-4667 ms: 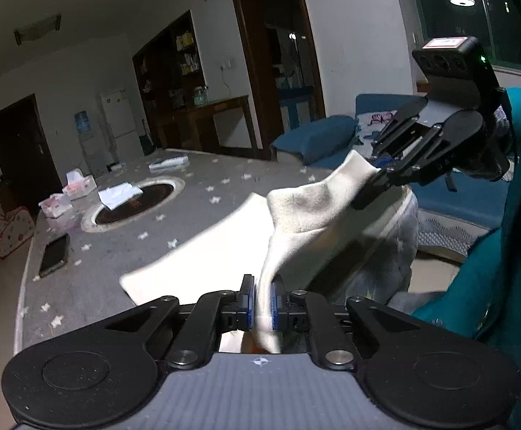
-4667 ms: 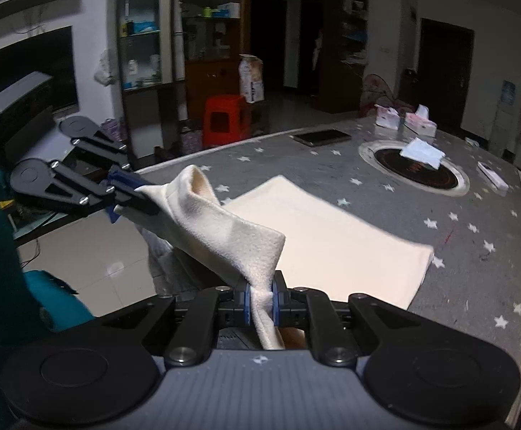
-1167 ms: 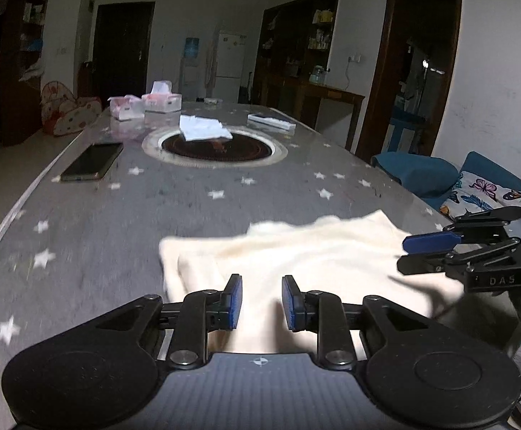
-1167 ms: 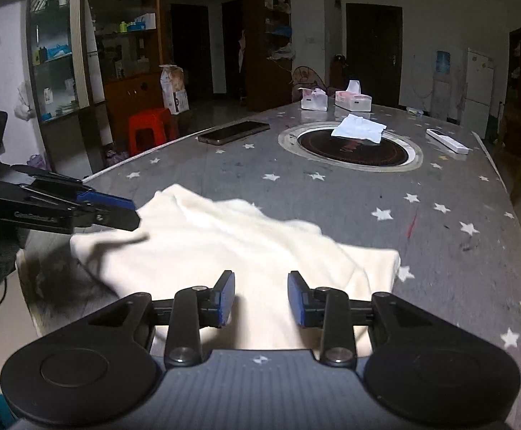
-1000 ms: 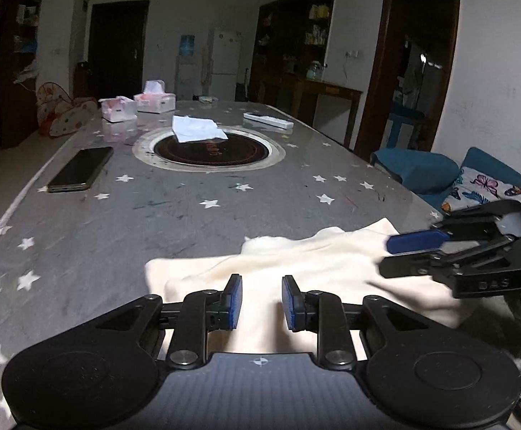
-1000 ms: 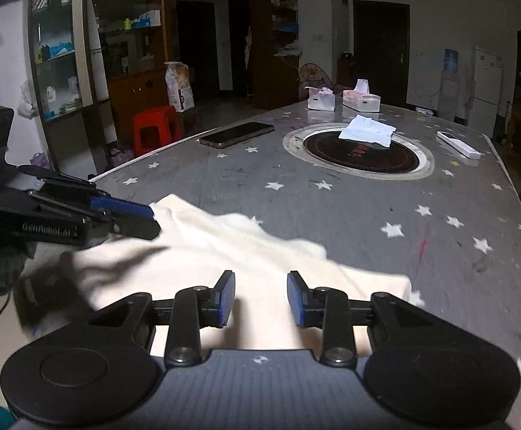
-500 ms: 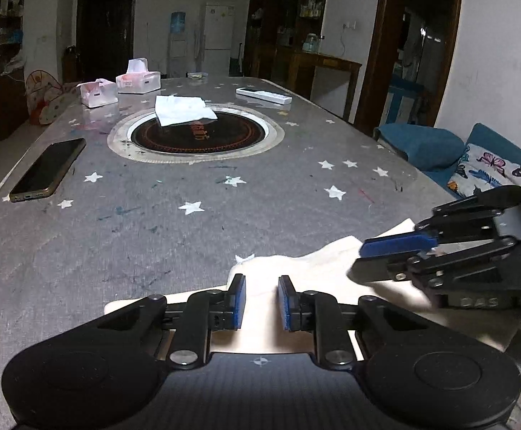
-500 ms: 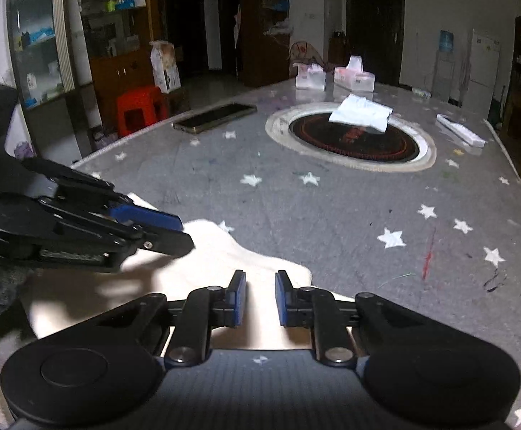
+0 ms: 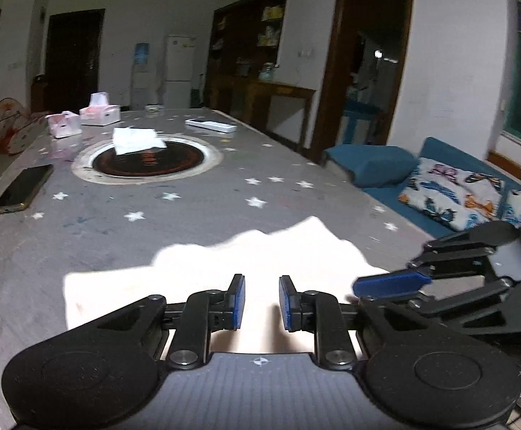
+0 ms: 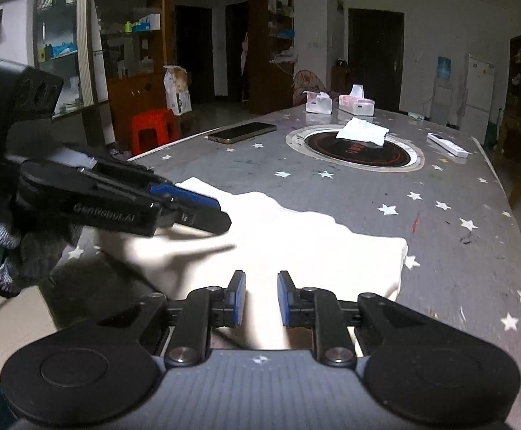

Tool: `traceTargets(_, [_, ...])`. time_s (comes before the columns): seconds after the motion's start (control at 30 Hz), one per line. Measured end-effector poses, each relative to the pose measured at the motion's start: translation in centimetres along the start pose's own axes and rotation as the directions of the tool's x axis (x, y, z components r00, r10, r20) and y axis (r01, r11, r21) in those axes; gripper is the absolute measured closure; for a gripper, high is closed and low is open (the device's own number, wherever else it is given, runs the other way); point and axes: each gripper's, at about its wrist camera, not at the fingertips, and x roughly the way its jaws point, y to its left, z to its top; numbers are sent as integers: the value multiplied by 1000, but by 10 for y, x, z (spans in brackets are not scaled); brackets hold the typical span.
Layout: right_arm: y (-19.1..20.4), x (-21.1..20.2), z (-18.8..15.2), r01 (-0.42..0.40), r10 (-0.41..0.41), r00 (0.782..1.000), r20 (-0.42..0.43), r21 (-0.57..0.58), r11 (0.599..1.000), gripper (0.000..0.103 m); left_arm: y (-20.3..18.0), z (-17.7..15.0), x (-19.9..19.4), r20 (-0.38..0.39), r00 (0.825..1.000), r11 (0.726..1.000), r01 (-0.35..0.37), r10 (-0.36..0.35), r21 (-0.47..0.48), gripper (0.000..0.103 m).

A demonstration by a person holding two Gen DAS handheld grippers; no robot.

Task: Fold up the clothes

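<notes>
Cream cloth, the garment [image 9: 260, 261], lies folded and flat at the near edge of the grey star-print table [image 9: 188, 197], a doubled layer showing along its far rim. A few seconds ago both claws held it pinched up in the air; now it is laid down and let go. The left claw [image 9: 261, 302] hovers low over its near part, blue pads parted with a clear gap and nothing between them. The right claw [image 10: 260, 299] does the same on its side, equally parted and empty. Over the last half second both gaps have widened a little. I judge one fold is finished and the claws are free to pick a fresh edge. Farther off sit a phone [image 9: 22, 189], a tissue [image 9: 136, 139] on the round hob [image 9: 145, 161], and tissue boxes [image 9: 99, 113].
</notes>
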Motion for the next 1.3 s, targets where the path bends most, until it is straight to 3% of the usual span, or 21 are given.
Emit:
traceTargets(0.3, [-15,-6,-24,10,-7,999,-31,94,996,85,-6,-22,3,-45,999,1000,-10,9,-21,80])
traceTargets(0.53, [-22,-18,-14,19,-21,1000,15,109,994,85,-5,-25,3,-44,999,1000,-15,14,-21,80])
traceTargets(0.7, [-32,-2,-25,30,-25,999,-33,161,987,86,-3,-27,1,-39,999,999,-14,12,-35,80])
traceTargets(0.87, [-29,-9,-14,28,-29,1000,3,133,991,85,0,-27,-8,-19,1000,998,-23,22,-56,80])
traceTargets(1.3, [-32,8,-18,31,-26,999,-35,151,988,85,39,-45,-43,6,992,972,-124,127,-199,79])
